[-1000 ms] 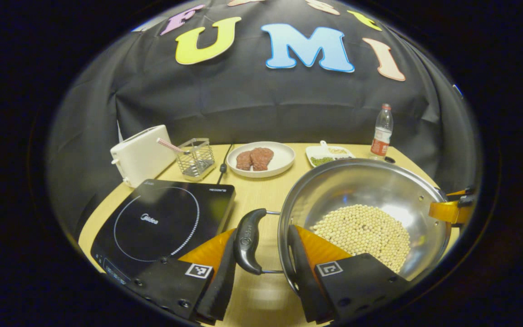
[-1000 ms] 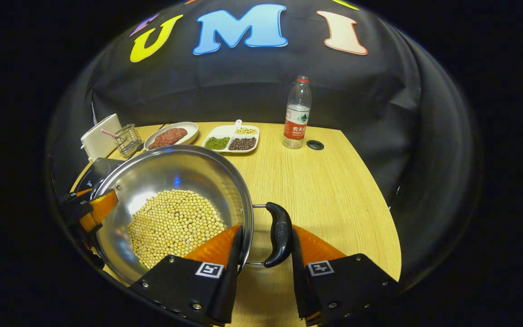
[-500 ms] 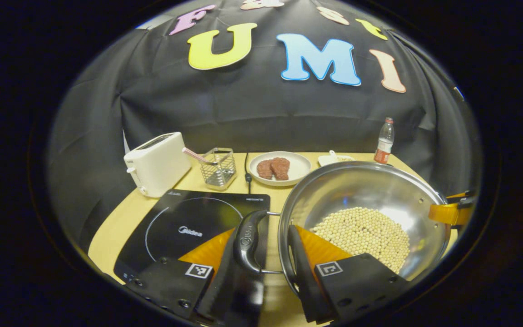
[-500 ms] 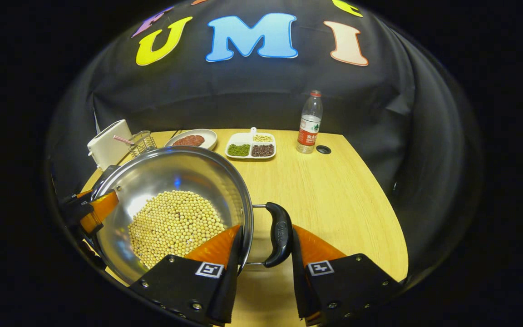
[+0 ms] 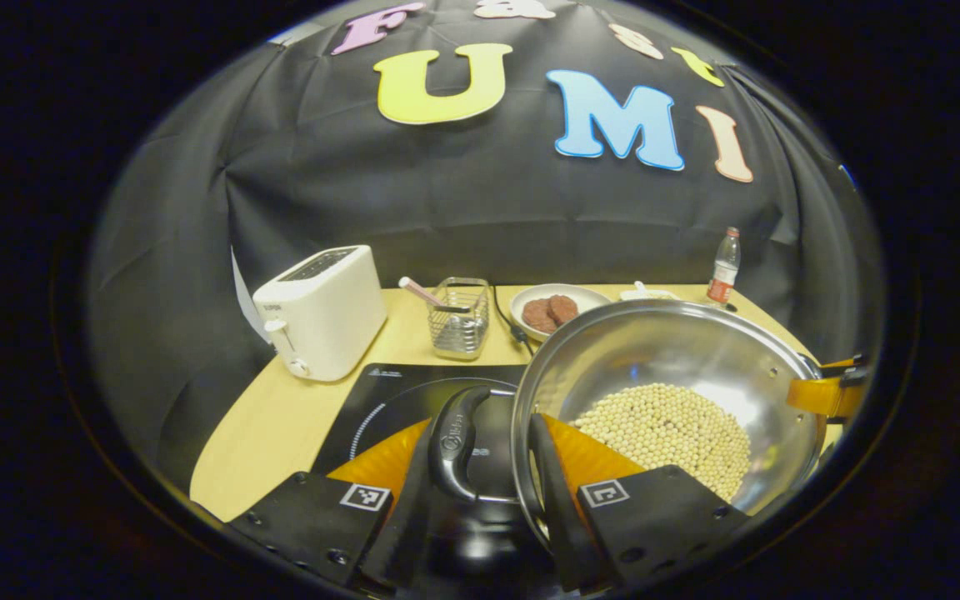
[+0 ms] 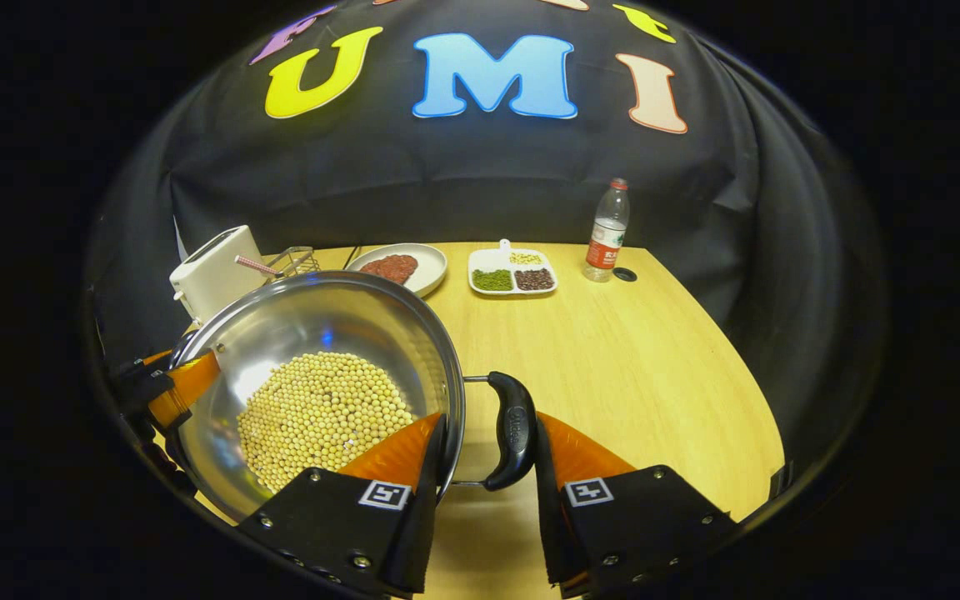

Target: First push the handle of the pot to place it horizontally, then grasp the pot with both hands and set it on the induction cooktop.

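Left tongs [image 5: 480, 467]: gripping a pot [image 5: 672, 392] handle;
Right tongs [image 6: 484, 454]: gripping the other handle;
Risk: uneven lowering onto the cooktop [image 5: 388, 400] is tipping beans [image 6: 322, 417] out

1. We see even, warm light from above; the desk [image 6: 613, 358] is bright and the cloth wall dim.
2. Glare sits inside the pot [image 5: 672, 375], with a white patch and a small blue glint on the steel.
3. Fisheye distortion bows the desk's far edge and corners.
4. The nearest fingers [image 5: 559, 492] look slightly soft; the rest stays sharp.
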{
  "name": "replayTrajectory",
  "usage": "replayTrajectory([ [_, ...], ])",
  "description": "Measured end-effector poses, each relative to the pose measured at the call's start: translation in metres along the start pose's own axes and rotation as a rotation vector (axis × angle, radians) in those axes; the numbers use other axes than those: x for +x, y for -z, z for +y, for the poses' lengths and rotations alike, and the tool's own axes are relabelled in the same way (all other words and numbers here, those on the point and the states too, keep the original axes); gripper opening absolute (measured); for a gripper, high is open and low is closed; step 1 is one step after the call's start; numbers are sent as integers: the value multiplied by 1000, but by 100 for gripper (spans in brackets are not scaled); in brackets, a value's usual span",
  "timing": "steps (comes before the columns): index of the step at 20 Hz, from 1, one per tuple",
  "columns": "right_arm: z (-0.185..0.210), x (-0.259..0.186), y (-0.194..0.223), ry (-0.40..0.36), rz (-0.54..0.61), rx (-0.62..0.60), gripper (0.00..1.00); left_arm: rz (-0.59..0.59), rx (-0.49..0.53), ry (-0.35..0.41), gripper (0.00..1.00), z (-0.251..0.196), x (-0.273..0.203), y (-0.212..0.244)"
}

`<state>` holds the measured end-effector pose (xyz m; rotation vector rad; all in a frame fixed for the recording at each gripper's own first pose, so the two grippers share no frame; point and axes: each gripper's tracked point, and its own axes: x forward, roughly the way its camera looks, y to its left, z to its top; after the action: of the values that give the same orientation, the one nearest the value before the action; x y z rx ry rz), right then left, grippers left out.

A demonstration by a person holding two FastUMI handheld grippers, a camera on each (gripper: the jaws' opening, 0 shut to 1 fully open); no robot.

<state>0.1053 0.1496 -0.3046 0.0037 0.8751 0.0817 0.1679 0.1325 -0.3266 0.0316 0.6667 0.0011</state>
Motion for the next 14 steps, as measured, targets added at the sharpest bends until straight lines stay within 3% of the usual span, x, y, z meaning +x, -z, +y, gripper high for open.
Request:
replayTrajectory([
  [2, 19, 1, -2, -2, 2, 0, 53, 5, -1, -1, 69, 22, 4, 0],
  [10, 89, 17, -5, -24, 23, 3, 53, 30, -15, -29, 69, 96, 23, 10],
  [11, 96, 19, -3, -28, 30, 4, 53, 31, -13, -33, 65, 104, 25, 11],
  [14, 114, 24, -1, -35, 44, 7, 53, 33, 0, -41, 69, 120, 32, 10],
])
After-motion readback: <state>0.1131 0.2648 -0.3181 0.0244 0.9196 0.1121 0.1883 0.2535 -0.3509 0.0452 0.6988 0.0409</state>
